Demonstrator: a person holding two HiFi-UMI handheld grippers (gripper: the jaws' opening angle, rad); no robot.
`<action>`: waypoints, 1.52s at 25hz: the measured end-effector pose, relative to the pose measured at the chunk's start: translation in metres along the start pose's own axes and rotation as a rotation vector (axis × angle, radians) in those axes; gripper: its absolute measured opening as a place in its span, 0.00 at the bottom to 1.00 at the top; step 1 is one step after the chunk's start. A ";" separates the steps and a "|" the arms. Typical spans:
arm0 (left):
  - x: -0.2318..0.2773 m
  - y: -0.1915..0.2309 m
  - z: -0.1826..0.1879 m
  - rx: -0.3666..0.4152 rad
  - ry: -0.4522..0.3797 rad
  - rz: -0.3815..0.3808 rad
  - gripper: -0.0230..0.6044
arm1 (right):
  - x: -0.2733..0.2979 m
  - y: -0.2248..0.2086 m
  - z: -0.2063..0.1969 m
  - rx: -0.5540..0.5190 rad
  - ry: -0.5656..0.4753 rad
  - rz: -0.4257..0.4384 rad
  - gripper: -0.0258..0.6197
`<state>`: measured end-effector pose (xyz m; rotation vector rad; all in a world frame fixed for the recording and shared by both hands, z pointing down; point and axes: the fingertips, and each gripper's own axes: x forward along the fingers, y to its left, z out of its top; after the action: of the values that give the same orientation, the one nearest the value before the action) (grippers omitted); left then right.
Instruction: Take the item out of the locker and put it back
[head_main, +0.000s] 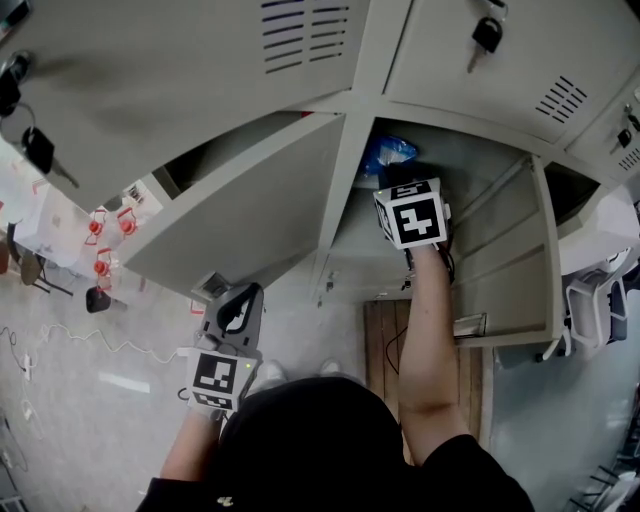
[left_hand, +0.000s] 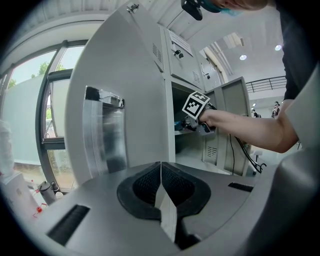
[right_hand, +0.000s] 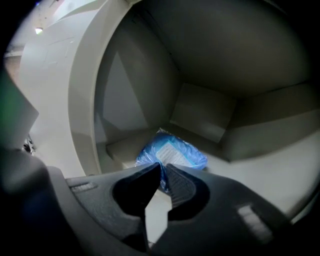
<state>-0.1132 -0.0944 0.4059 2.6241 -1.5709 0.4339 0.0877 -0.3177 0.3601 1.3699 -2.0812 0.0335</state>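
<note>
Jaws pressed together on nothing, the left gripper, grey plastic with ribbed black pads, hangs low by the person's body, outside the grey metal locker. Further in, the right gripper reaches over the front edge of the open compartment's floor, its jaws nearly closed and pinching the near edge of the blue crinkled plastic-film packet. That packet lies on the floor toward the left wall, short of the back corner. It looks light, soft and slack, with slick film that may slide out of a thin pinch. A deeper bite past the edge, onto the flat white-labelled contents, should hold better.
</note>
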 end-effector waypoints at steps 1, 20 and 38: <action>0.000 0.000 0.000 -0.001 -0.001 -0.004 0.06 | -0.002 0.001 -0.001 0.004 -0.001 -0.003 0.09; -0.011 -0.025 0.002 0.059 -0.017 -0.132 0.06 | -0.069 0.050 -0.041 0.137 -0.111 -0.039 0.08; -0.010 -0.041 0.001 0.065 -0.032 -0.243 0.06 | -0.144 0.125 -0.076 0.213 -0.258 0.003 0.08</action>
<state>-0.0817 -0.0656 0.4066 2.8369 -1.2417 0.4346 0.0577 -0.1162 0.3847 1.5674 -2.3482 0.0860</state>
